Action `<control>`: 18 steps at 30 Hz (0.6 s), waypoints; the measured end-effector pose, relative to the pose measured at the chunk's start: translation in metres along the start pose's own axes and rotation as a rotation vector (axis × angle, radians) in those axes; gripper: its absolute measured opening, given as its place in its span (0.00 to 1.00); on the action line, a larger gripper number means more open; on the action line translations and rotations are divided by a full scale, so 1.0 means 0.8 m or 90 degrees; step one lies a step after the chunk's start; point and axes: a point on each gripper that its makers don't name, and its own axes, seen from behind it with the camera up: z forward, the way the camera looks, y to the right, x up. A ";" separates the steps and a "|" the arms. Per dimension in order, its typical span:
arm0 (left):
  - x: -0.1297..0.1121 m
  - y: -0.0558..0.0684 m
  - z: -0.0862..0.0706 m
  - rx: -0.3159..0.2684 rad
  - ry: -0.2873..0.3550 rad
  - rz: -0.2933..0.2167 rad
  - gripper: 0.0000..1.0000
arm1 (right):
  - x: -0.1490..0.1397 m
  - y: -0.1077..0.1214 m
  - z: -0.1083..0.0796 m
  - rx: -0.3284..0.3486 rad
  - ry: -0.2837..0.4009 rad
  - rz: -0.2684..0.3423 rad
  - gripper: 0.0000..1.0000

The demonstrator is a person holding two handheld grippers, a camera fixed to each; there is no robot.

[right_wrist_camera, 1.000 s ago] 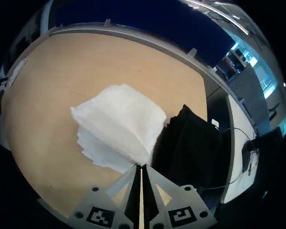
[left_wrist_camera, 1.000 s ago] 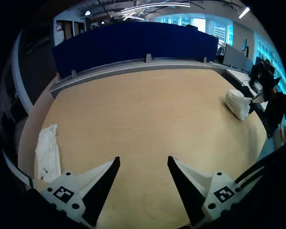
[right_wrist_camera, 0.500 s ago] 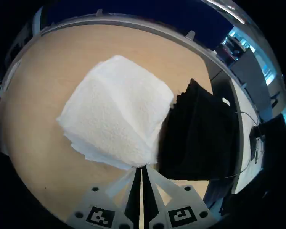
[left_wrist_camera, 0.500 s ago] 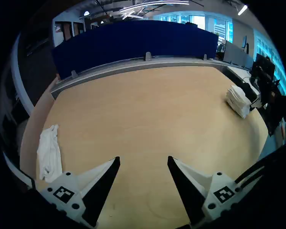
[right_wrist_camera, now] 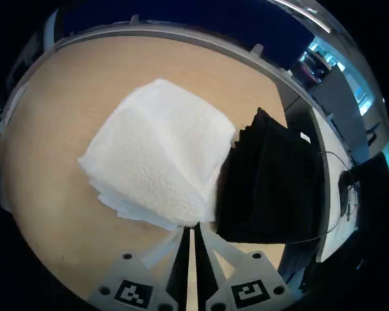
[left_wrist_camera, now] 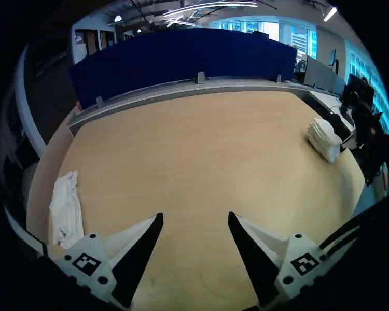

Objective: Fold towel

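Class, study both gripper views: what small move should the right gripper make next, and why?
Probably open the right gripper slightly and ease back. Its fingers are nearly closed at the near corner of the top white towel, which already lies flat on the stack beside the black cloth pile; the left gripper is open.

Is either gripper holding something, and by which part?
Left gripper: open, holds nothing. Right gripper: shut at the near corner of the white towel stack; a pinch cannot be told.

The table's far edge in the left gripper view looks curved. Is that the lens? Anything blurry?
Left gripper view: the fisheye lens bows the far table edge; sharp throughout. Right gripper view: white towel stack crisp, black stack too dark for detail.
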 end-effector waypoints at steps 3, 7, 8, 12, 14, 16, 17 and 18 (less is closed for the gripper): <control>0.001 0.002 0.000 -0.002 0.001 0.001 0.92 | -0.001 0.000 -0.005 -0.005 0.007 0.000 0.15; 0.002 0.003 0.001 -0.004 0.002 0.000 0.92 | -0.002 0.002 -0.014 -0.012 0.015 0.004 0.29; 0.002 0.003 0.001 -0.005 0.003 0.000 0.92 | -0.003 0.003 -0.016 -0.014 0.017 0.005 0.30; 0.003 0.003 0.001 -0.006 0.006 0.000 0.92 | -0.005 0.005 -0.023 -0.021 0.020 0.008 0.31; 0.004 0.002 0.000 -0.006 0.008 -0.001 0.92 | -0.007 0.005 -0.026 -0.022 0.021 0.011 0.31; 0.004 0.002 -0.001 -0.007 0.009 -0.002 0.92 | -0.007 0.004 -0.029 -0.022 0.024 0.015 0.31; 0.004 0.002 -0.001 -0.007 0.009 -0.002 0.92 | -0.007 0.003 -0.030 -0.022 0.027 0.018 0.31; 0.005 0.001 -0.002 -0.007 0.010 -0.003 0.92 | -0.007 0.002 -0.032 -0.021 0.030 0.021 0.31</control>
